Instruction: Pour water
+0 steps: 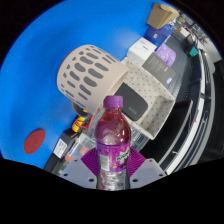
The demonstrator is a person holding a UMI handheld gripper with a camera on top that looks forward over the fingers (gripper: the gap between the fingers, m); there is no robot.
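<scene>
Far left, a small red disc [35, 140] lies flat on the blue table [40, 60], well apart from everything else. Just right of it, near the fingers, sits a small orange-and-dark object [80, 122]; what it is cannot be made out at this size, possibly a can or small bottle.

In the middle, close in, stands the bottle [112, 140], upright, with a purple cap, a magenta label around its waist and red-pink liquid filling it nearly to the shoulder. It stands between the two fingers of the gripper [111, 172], whose pink pads [91, 163] lie against its lower sides. The fingers look closed on the bottle at label height, narrow and holding it.

The bottle is likely thin plastic: light in itself but made fairly heavy by the liquid, and soft enough to dent under a hard squeeze. The label gives a less slippery surface than bare plastic, so the waist seems the right place to hold it. With the cap still on, nothing can pour yet.

Behind the bottle, a white perforated basket [92, 72] lies tipped on its side. Right of that, a clear tray [165, 105] extends toward the far right, holding a pale box [140, 95], and beyond it small purple and tan packages [160, 45] crowd the far end.
</scene>
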